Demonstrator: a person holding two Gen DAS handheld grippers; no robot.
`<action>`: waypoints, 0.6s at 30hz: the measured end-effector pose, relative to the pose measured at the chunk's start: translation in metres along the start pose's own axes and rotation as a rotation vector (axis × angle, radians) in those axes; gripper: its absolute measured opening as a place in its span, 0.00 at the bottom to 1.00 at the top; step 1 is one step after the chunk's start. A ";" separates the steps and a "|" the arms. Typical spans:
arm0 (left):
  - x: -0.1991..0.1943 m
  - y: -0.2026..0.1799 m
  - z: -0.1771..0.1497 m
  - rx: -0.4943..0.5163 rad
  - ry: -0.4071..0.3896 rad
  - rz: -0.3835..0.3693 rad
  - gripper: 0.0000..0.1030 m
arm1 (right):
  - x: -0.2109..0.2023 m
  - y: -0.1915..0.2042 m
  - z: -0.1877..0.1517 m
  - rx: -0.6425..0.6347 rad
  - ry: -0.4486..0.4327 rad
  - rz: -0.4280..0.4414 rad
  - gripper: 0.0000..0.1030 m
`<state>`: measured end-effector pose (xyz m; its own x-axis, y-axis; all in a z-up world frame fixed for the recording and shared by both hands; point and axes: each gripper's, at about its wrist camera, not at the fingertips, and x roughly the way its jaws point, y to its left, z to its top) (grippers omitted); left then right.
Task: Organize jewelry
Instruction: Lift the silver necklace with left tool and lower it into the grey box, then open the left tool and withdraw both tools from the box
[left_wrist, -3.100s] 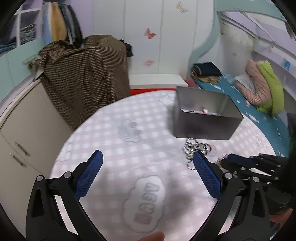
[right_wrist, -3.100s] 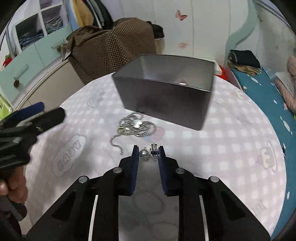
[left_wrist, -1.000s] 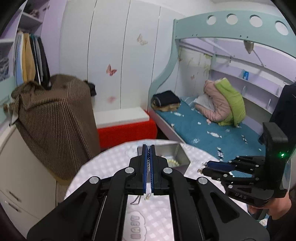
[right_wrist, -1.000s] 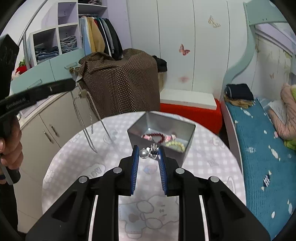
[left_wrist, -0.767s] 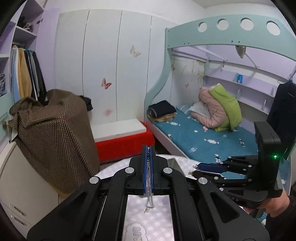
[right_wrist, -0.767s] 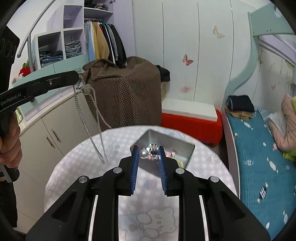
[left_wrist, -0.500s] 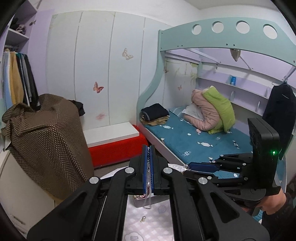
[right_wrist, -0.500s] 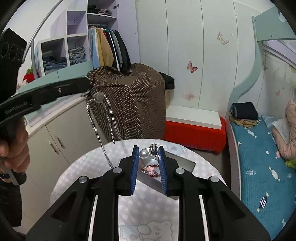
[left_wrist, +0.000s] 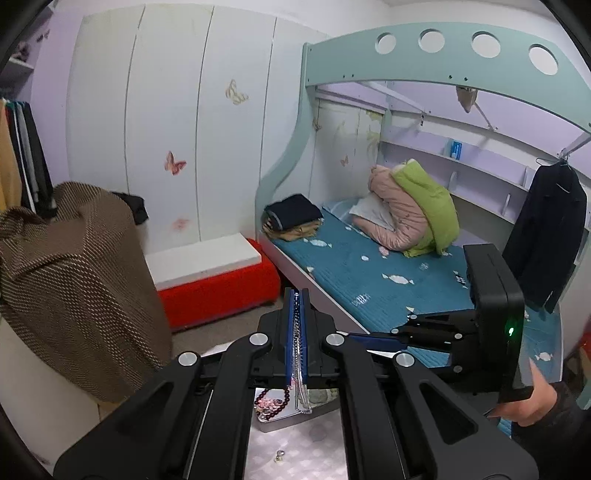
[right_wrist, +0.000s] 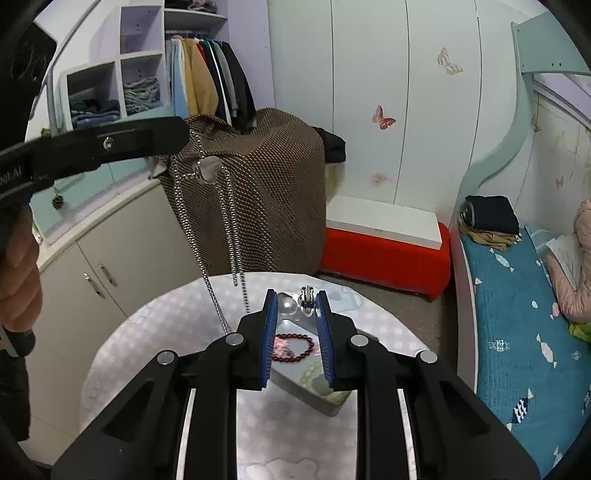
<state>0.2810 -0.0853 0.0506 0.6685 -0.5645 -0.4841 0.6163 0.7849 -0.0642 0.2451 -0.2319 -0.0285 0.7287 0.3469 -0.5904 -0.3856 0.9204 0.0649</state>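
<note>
Change since three seconds ago: back then I had both tools low over the worktop, my left one spread wide beside the chain heaped on the cloth, my right one already nipping the earring; now both are lifted high and the room fills each view.
Change over the last second: the tin box has slid lower in both views, and the chain swings clear of the cloth.
Left tool (left_wrist: 296, 332): clenched tight on the chain (right_wrist: 231, 229), blue pads pressed together with the links running between them.
Right tool (right_wrist: 293, 312): closed on the earring (right_wrist: 307, 297), pads only narrowly apart with the piece pinched at the tips.
Chain: silver ball links, hanging from my left tool in several long strands with a flat silver disc near the top; the lower ends dangle above the worktop (right_wrist: 155, 332), to the left of the box.
Earring: a pale round pearl beside a small metal clasp, held in the air above the far side of the box.
Tin box (right_wrist: 321, 400): open, grey metal, on the pink checked cloth of the round worktop, below both tools.
Inside the box: a dark red bead bracelet (right_wrist: 295, 345) and a pale greenish beaded piece (right_wrist: 314, 380).
On the cloth: one tiny metal piece (left_wrist: 279, 456) lies loose, near the box.
</note>
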 end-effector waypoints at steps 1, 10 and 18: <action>0.008 0.003 0.000 -0.012 0.014 -0.015 0.03 | 0.004 -0.001 0.000 -0.004 0.005 -0.003 0.19; 0.068 0.020 -0.012 -0.066 0.118 -0.062 0.03 | 0.042 -0.012 -0.017 -0.025 0.086 -0.031 0.19; 0.092 0.030 -0.027 -0.071 0.188 -0.036 0.49 | 0.060 -0.022 -0.028 -0.013 0.143 -0.052 0.41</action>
<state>0.3497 -0.1068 -0.0196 0.5532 -0.5397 -0.6345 0.6027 0.7851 -0.1424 0.2817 -0.2359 -0.0880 0.6602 0.2690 -0.7012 -0.3578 0.9336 0.0213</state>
